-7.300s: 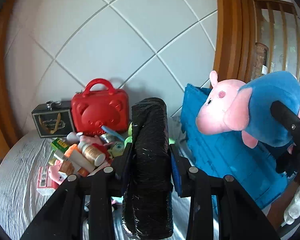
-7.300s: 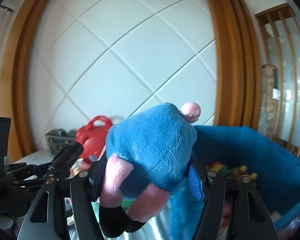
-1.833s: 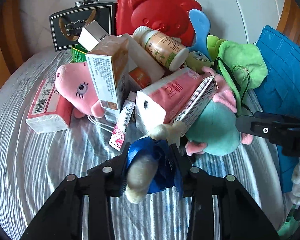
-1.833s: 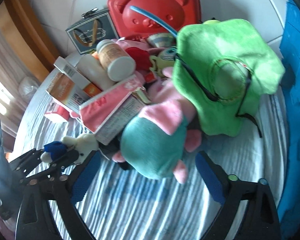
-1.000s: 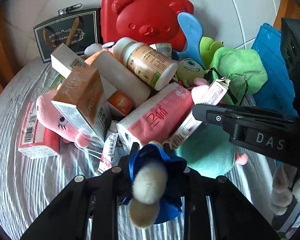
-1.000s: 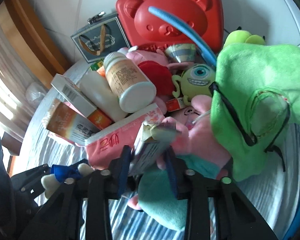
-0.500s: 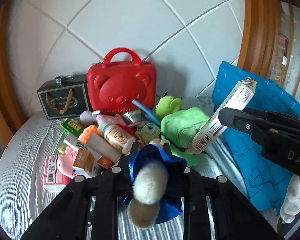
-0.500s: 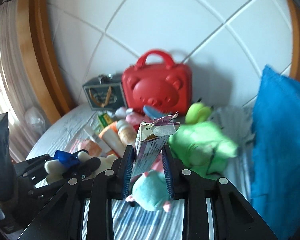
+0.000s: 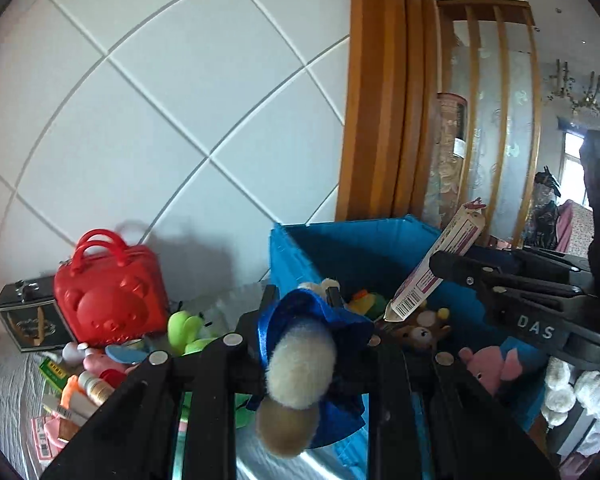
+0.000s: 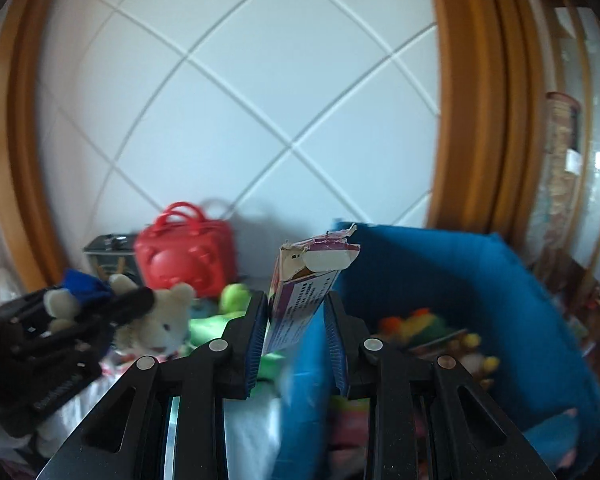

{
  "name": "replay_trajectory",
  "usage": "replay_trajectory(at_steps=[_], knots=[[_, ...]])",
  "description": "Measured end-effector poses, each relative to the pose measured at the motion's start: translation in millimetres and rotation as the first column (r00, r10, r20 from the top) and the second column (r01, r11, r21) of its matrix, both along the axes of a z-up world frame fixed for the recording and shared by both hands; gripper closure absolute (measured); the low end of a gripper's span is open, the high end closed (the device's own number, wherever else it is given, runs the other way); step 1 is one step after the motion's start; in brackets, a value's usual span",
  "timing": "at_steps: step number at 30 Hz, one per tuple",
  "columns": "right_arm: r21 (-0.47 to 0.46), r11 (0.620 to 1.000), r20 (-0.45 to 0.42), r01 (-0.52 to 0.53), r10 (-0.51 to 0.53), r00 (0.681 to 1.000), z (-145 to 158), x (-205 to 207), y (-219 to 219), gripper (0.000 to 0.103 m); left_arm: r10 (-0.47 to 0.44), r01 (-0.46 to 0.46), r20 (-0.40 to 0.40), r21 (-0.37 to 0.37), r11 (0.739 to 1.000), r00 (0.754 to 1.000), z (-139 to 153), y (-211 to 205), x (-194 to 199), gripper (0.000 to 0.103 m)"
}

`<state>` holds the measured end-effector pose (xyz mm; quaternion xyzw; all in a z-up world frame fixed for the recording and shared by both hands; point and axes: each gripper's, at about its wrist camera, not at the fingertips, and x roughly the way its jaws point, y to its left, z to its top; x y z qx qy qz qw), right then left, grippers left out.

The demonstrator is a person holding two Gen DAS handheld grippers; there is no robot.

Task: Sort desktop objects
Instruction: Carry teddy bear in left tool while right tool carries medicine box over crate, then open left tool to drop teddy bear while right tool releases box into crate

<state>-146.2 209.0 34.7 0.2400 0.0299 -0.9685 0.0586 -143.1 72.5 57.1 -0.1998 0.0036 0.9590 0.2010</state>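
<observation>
Blue-dressed plush toy (image 9: 300,364) in left tool (image 9: 300,294), seemingly

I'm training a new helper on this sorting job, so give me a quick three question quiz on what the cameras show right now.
1. True or false: the left hand-held gripper is shut on a plush bear in blue.
2. What does the right hand-held gripper hold: A a bottle, B a long carton, C nothing?
3. What colour is the bin beyond both?

Key: 1 true; 2 B; 3 blue.
</observation>
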Motion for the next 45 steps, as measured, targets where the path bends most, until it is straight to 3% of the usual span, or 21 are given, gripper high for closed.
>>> replay_trajectory(at_steps=[4, 8, 13, 16, 19, 23, 27, 30, 32, 34, 37, 39, 41, 42, 45], knots=[[0.017, 0.998, 0.083, 0.057, -0.058, 0.995, -4, -28, 57, 0.074, -0.075, 0.076, 0.069, -0.007, 0.997, 0.995, 5, 61, -24, 0.08], [0.061, 0.993, 0.147, 0.097, -0.105, 0.984, -18, -58, 100, 0.074, -0.113, 0.122, 0.197, -0.032, 0.992, 0.974, -8, 114, -63, 0.08], [0.091, 0.984, 0.192, 0.151, -0.166, 0.967, -38, -91, 145, 0.074, -0.11, 0.137, 0.287, -0.073, 0.988, 0.952, -26, 160, -106, 0.08], [0.069, 0.985, 0.246, 0.157, -0.169, 0.954, -54, -107, 163, 0.073, -0.083, 0.141, 0.341, -0.15, 0.979, 0.937, -40, 182, -129, 0.08], [0.032, 0.986, 0.304, 0.161, -0.163, 0.939, -74, -131, 175, 0.073, -0.047, 0.138, 0.37, -0.221, 0.966, 0.928, -53, 195, -142, 0.08], [0.004, 0.99, 0.368, 0.141, -0.133, 0.92, -93, -144, 176, 0.073, -0.027, 0.146, 0.416, -0.257, 0.955, 0.909, -72, 200, -152, 0.078], [0.056, 0.987, 0.395, 0.153, -0.162, 0.904, -108, -145, 172, 0.073, -0.026, 0.154, 0.528, -0.2, 0.968, 0.849, -90, 200, -168, 0.077], [0.07, 0.988, 0.443, 0.137, -0.154, 0.883, -123, -151, 170, 0.073, -0.006, 0.16, 0.594, -0.206, 0.965, 0.804, -108, 207, -171, 0.071], [0.071, 0.989, 0.458, 0.127, -0.145, 0.877, -129, -153, 170, 0.073, 0.028, 0.16, 0.586, -0.266, 0.951, 0.809, -113, 213, -168, 0.071], [0.077, 0.989, 0.46, 0.129, -0.15, 0.875, -130, -152, 170, 0.073, 0.0, 0.189, 0.593, -0.258, 0.948, 0.805, -112, 214, -166, 0.07], [0.08, 0.984, 0.473, 0.156, -0.176, 0.863, -134, -152, 176, 0.072, 0.012, 0.176, 0.601, -0.253, 0.951, 0.799, -112, 211, -167, 0.052], [0.083, 0.982, 0.49, 0.169, -0.188, 0.852, -136, -154, 178, 0.063, 0.011, 0.169, 0.603, -0.241, 0.956, 0.798, -112, 210, -168, 0.047], [0.102, 0.979, 0.523, 0.179, -0.206, 0.827, -143, -159, 178, 0.026, 0.024, 0.159, 0.61, -0.244, 0.957, 0.792, -114, 209, -169, 0.047], [0.119, 0.976, 0.535, 0.181, -0.217, 0.817, -146, -160, 177, 0.018, 0.034, 0.155, 0.614, -0.252, 0.955, 0.789, -114, 210, -171, 0.047], [0.15, 0.972, 0.577, 0.179, -0.233, 0.783, -159, -162, 178, 0.008, 0.033, 0.174, 0.631, -0.263, 0.949, 0.775, -118, 213, -171, 0.047]])
